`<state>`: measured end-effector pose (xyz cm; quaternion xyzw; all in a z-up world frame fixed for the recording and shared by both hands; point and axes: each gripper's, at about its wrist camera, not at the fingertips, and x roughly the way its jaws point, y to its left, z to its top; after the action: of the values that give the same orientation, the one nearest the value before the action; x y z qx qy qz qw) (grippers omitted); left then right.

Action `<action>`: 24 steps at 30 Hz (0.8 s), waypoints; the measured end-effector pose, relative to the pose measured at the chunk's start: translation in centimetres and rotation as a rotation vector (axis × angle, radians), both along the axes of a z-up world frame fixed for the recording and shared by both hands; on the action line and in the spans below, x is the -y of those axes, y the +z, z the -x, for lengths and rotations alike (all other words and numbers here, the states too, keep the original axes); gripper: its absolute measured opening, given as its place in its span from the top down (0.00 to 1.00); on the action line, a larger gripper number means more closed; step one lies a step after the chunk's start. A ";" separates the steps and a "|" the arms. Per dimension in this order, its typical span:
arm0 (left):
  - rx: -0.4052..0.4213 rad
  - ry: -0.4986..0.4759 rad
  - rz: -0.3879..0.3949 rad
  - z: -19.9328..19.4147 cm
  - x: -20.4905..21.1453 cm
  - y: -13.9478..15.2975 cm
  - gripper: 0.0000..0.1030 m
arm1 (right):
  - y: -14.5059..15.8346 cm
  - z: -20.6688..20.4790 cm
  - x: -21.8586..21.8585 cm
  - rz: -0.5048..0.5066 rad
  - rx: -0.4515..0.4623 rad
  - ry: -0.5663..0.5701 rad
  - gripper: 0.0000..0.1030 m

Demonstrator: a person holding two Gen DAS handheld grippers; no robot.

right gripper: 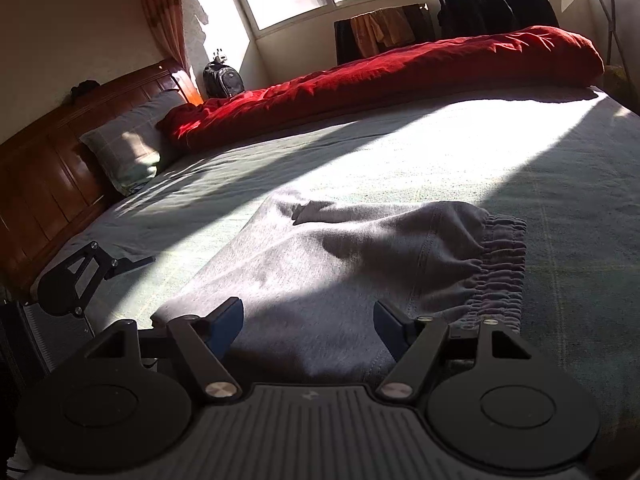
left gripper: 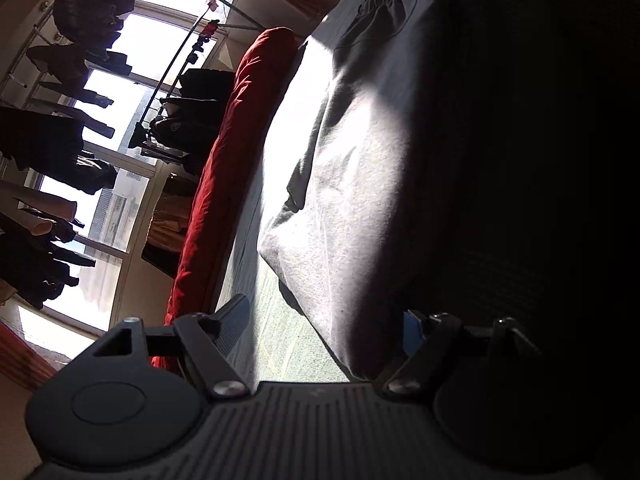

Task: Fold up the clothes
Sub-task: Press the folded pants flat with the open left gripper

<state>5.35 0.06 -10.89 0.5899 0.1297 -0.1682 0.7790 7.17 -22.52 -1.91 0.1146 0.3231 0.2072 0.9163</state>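
Sunlit bed (right gripper: 400, 152), grey sweatpants (right gripper: 320, 264) lengthwise, waistband (right gripper: 502, 264) rightward

The grey sweatpants of soft, matt fleece cloth (right gripper: 320, 264) show a faintly fuzzy nap and a puckered elastic waistband (right gripper: 500, 264). Under them lies a pale green woven bed sheet (right gripper: 400, 152), matt and smooth. The rolled red quilt (right gripper: 400, 72) is crinkled cotton-like cloth. The brown wooden headboard (right gripper: 48, 176) is glossy and varnished. The right hand-held gripper (right gripper: 308, 328) is matt black ribbed plastic with shiny metal screws.
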 end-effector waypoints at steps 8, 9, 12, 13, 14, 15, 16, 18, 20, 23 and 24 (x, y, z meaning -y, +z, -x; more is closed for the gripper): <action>-0.112 0.139 0.219 -0.9 -3.0 1.8 0.25 | -0.7 -0.5 1.0 -0.012 -0.019 -0.031 0.25; -0.124 0.146 0.222 -0.7 -3.0 2.1 0.25 | -0.7 -0.5 1.2 -0.009 -0.016 -0.032 0.25; -0.200 0.146 0.290 -0.1 -3.3 4.2 0.25 | -0.3 -0.1 1.8 0.016 0.022 -0.037 0.29; -0.233 0.139 0.339 0.0 -3.4 5.2 0.25 | 0.0 0.0 2.0 0.030 0.039 -0.037 0.36; -0.267 0.132 0.391 0.1 -3.6 6.1 0.25 | 0.2 0.0 2.1 0.041 0.049 -0.032 0.40; -0.302 0.123 0.468 0.0 -3.5 7.1 0.25 | 0.4 -0.1 2.0 0.055 0.058 -0.023 0.48; -0.336 0.114 0.544 -0.2 -3.5 8.0 0.25 | 0.6 -0.3 1.9 0.068 0.065 -0.013 0.54; -0.404 0.096 0.676 -1.1 -2.8 9.0 0.25 | 0.5 -0.5 0.8 0.118 0.081 0.025 0.57; -0.463 0.082 0.771 -2.2 -1.8 9.1 0.25 | 0.1 -0.4 -0.7 0.198 0.096 0.066 0.60; -0.528 0.117 0.818 -3.7 -0.3 7.5 0.25 | -0.9 0.4 -2.5 0.329 0.112 0.122 0.60; -0.541 0.142 0.810 -4.2 0.0 6.6 0.25 | -1.4 0.5 -2.7 0.360 0.102 0.128 0.60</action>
<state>9.51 0.01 -4.29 0.1642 0.2914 -0.2989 0.8937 6.67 -19.84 -3.34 -0.0824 0.3146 0.2096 0.9221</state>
